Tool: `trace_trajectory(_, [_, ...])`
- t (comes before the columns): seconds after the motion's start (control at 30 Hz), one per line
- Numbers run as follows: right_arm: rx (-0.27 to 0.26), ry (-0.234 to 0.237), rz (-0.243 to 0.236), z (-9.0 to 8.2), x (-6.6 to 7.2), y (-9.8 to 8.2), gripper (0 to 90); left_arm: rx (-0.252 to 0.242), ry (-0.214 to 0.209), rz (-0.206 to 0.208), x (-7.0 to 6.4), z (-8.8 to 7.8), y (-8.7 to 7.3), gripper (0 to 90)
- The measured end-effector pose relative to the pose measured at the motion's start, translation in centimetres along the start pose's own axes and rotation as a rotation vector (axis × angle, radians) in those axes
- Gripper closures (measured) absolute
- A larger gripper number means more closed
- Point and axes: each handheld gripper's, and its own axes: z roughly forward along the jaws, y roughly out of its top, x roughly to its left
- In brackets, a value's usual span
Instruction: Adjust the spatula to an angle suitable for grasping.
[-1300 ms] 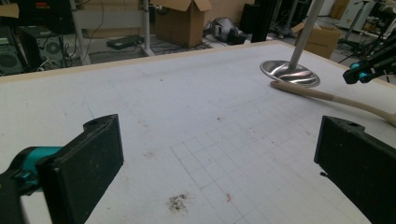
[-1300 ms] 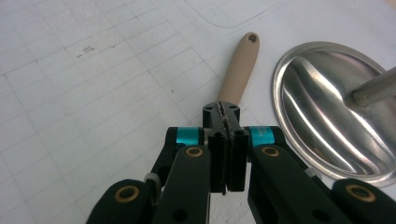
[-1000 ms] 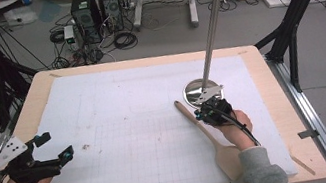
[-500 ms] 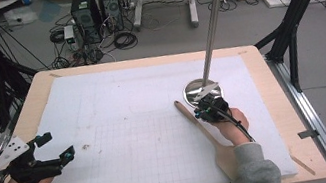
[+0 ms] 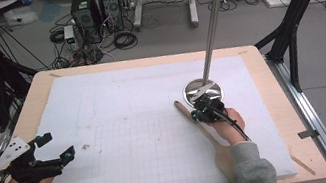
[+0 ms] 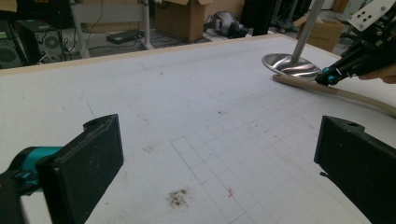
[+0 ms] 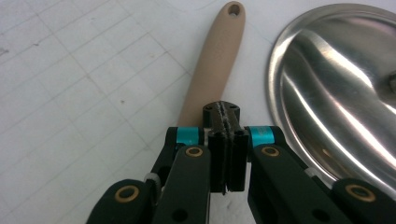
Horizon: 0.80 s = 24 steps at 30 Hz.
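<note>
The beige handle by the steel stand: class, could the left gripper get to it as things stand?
Probably yes. The open left gripper has bare mat between it and the handle, but the right gripper sits shut over the handle's middle, leaving the holed tip free.

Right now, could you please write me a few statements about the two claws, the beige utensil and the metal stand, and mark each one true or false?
1. The right claw is shut, its jaws pressed together above the beige utensil handle. True.
2. The left claw is shut on a cloth. False: its jaws stand wide apart with nothing between them.
3. The handle's far end has a hole. True.
4. The metal stand's round base sits at the table's left edge. False: it sits right of centre, beside the handle.
5. The stand's pole lies flat. False: it rises from the base.
</note>
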Motion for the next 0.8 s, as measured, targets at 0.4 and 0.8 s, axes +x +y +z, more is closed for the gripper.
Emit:
trace_trajectory(0.4, [-0.02, 0.048, 0.037, 0.09, -0.14, 0.0, 90.0, 0.001, 0.0, 0.004, -0.11, 0.09, -0.02, 1.7])
trace_trajectory(0.8, [-0.019, 0.071, 0.031, 0.29, -0.12, 0.03, 90.0, 0.01, -0.002, 0.004, -0.13, 0.25, -0.12, 1.7])
